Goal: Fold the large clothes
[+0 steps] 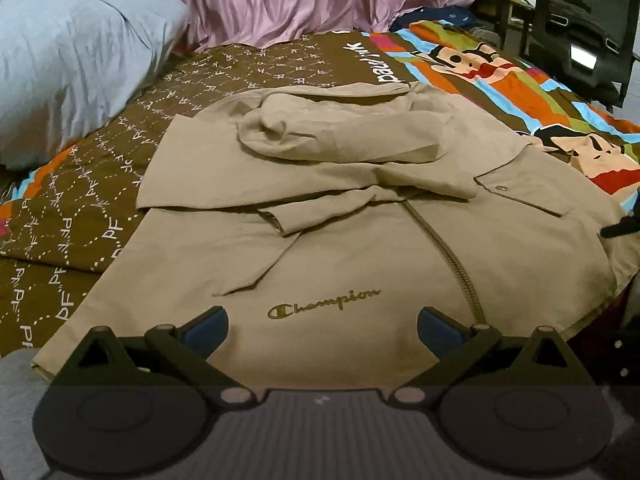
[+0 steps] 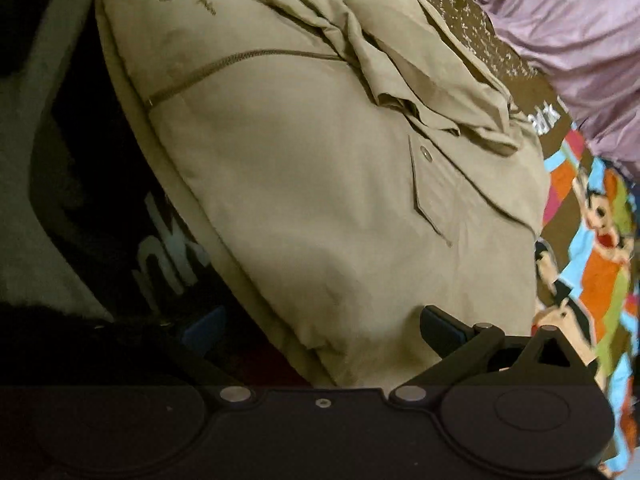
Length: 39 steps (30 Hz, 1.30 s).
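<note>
On bedspread point(image 1: 72, 216): tan jacket point(image 1: 360, 248), sleeves folded in. Left gripper point(image 1: 322, 326) and right gripper point(image 2: 322, 330) gape wide, holding nothing.

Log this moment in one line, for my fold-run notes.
jacket flat on bed, sleeves folded in | left gripper open | right gripper open
</note>
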{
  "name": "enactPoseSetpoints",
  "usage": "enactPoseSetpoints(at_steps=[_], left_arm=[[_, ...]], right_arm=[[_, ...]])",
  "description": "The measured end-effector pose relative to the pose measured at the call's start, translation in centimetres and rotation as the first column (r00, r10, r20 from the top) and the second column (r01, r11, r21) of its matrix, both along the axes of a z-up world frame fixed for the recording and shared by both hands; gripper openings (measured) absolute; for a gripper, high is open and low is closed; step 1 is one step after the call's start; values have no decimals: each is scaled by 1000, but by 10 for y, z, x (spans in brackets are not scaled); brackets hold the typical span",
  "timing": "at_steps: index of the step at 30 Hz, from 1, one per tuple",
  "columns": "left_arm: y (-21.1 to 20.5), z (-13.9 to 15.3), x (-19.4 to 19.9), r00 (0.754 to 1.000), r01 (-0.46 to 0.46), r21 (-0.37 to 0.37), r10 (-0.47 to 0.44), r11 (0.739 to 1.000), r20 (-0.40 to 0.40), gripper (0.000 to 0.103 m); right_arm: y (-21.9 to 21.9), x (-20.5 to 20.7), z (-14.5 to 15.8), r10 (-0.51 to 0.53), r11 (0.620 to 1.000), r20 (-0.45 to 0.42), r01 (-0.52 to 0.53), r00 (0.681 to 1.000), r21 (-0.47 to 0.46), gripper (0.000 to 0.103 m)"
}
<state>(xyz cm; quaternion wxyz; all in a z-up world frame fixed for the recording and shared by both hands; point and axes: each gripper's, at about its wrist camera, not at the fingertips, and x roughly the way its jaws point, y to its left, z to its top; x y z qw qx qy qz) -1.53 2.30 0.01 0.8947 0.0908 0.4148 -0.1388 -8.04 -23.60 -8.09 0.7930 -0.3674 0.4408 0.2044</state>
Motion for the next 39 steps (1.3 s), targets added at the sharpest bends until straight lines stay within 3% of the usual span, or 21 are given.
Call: enactPoseSetpoints(at_steps=[4,7,10,12,15,17,22,23,24,27,33,35,37,39], left_arm=[[2,3,-1,1000,-6,-14,6,1000,7,102],[5,8,-5,999,1,-43,0,999,34,102],[13,20,-16,994,63,-140,-49,988,97,101],[17,27,-22,989,100,-194,-76,976,127,101],[16,30,-28,984,148,-233,-120,961,130,101],[12,28,-31,981,175,-227,-150,958,125,101],[-4,20,-36,978,195,-170,-177,966,114,101],[-6,20,-36,977,198,-164,-181,966,113,101],[-6,20,-37,977,200,-161,-183,967,112,101],[-8,21,-37,977,200,-156,-185,967,107,101],[-14,28,-38,968,230,-169,-209,958,137,102],[-22,27,-37,967,228,-104,-212,968,144,102],[-31,22,-32,969,169,50,-175,984,173,99],[-31,17,-22,976,92,175,-123,980,178,84]], right_arm=[[6,-6,-2,28,998,88,-24,996,-51,101],[2,-12,7,40,999,144,-35,989,-39,90],[-3,-18,20,68,997,191,-72,979,16,69],[-4,-22,26,82,994,212,-95,974,51,40],[-2,-24,32,112,988,217,-133,970,82,21],[2,-24,31,133,985,193,-151,972,79,14],[5,-18,23,152,986,97,-157,984,56,26],[6,-19,22,152,986,99,-158,983,56,23],[6,-19,23,155,985,108,-162,982,57,13],[5,-20,34,153,981,172,-171,973,95,6],[-14,17,103,-10,931,269,-89,963,354,5],[-21,36,124,-67,899,276,-62,959,434,5],[-27,52,138,-100,874,287,-54,953,482,5],[-29,60,146,-107,874,312,-60,944,482,5]])
